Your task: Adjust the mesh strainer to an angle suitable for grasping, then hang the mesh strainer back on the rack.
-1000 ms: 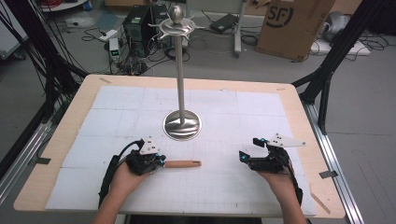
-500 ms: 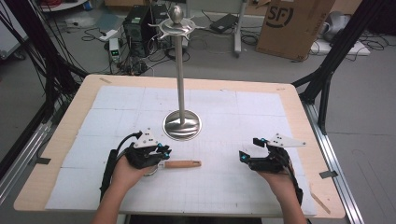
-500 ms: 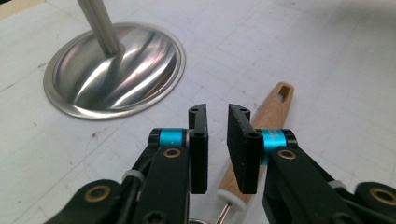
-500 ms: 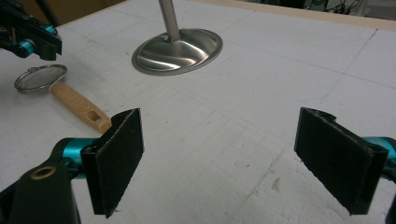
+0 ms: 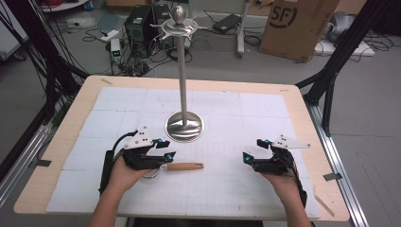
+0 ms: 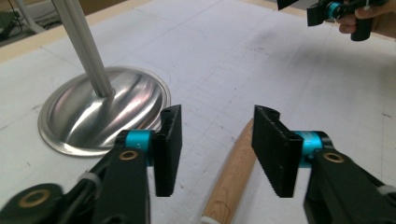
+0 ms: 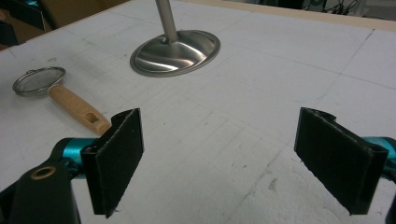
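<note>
The strainer (image 7: 35,80) lies flat on the mat just in front of the stand (image 5: 184,126), its wooden handle (image 5: 184,166) running toward the right gripper (image 5: 249,160). The left gripper (image 6: 217,142), the nearer one, is held over the handle, jaws apart and astride it, nothing gripped. The right gripper is well apart, wide open, empty

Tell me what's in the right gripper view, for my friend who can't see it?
Two black jaws of the right gripper stand wide apart over a white gridded table, holding nothing. Farther off to the left lies a small mesh strainer with a wooden handle, and behind it stands a shiny metal stand.
</note>
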Motion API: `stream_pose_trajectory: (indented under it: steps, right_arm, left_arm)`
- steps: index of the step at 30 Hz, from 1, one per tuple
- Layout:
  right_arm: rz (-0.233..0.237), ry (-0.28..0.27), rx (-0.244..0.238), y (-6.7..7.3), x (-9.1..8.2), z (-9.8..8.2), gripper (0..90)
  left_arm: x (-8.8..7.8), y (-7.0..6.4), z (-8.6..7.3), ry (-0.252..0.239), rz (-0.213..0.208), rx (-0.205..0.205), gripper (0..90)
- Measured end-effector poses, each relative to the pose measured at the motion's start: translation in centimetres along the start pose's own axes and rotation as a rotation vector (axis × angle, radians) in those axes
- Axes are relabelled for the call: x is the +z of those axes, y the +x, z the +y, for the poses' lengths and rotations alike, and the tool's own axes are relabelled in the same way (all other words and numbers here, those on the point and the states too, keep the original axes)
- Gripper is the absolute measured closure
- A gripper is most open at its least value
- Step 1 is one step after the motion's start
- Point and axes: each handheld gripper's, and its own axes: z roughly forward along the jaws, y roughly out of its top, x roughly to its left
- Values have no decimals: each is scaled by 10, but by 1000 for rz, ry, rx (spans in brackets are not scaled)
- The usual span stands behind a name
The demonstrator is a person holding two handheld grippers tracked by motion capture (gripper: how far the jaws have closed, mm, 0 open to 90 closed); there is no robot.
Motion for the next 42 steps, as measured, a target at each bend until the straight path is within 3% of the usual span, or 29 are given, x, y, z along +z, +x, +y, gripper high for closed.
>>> stream_pose_trajectory:
  steps: [3, 5, 9, 21, 34, 42]
  right_arm:
    - [2, 2, -1, 0, 0, 0, 147]
    - [-1, 6, -5, 0, 2, 0, 147]
    - [1, 14, -9, 1, 3, 0, 147]
    - [5, 8, -7, 1, 2, 0, 147]
    - [13, 2, -13, 1, 3, 1, 147]
    - [11, 1, -9, 0, 2, 1, 147]
  left_arm:
    - [-1, 0, 1, -10, -1, -1, 481]
    - [0, 1, 1, -6, 11, -4, 396]
    - [0, 2, -1, 3, 19, -13, 348]
    - [5, 4, -5, 51, 20, -1, 311]
    - [22, -1, -16, 213, 18, 56, 336]
    - [29, 1, -24, 289, -2, 54, 394]
